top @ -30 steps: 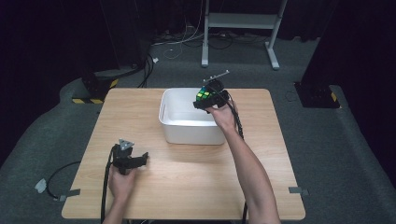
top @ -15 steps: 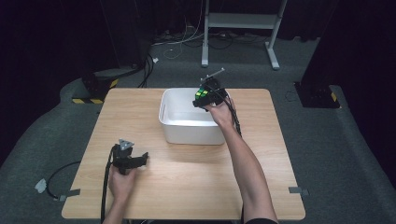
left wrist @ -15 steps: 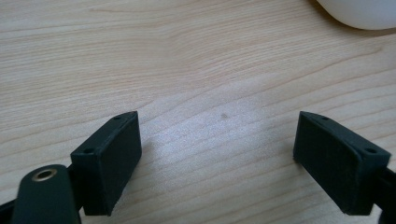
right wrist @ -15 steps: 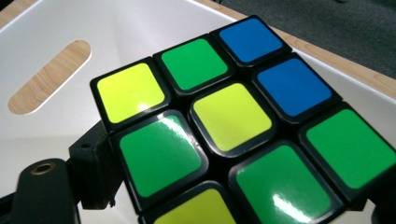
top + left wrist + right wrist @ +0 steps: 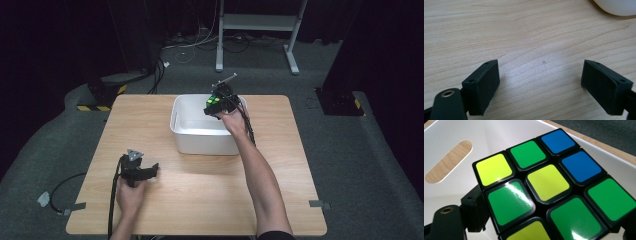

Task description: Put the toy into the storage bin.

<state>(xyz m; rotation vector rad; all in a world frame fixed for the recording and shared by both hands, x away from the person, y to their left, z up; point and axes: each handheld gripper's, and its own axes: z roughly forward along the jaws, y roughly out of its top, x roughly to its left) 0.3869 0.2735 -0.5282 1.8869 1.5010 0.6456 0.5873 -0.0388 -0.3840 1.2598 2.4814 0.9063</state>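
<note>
A scrambled puzzle cube (image 5: 214, 101) (image 5: 549, 185) with green, yellow and blue stickers is held in my right gripper (image 5: 218, 106), whose jaws are shut on its sides. It hangs over the back right part of the white plastic bin (image 5: 182, 136) (image 5: 454, 140) at the middle of the table. My left gripper (image 5: 152, 169) (image 5: 546, 85) rests low over the wood near the front left, jaws wide apart with nothing between them.
The bin has a slot handle (image 5: 447, 161) in its wall. A corner of the bin (image 5: 616, 6) lies ahead of the left gripper. Bare wooden table (image 5: 200, 185) lies in front of the bin. A metal stand (image 5: 260, 30) and cables lie on the floor behind.
The right gripper with the cube has stayed over the bin's back right, shifting only slightly. The left gripper has not moved.
</note>
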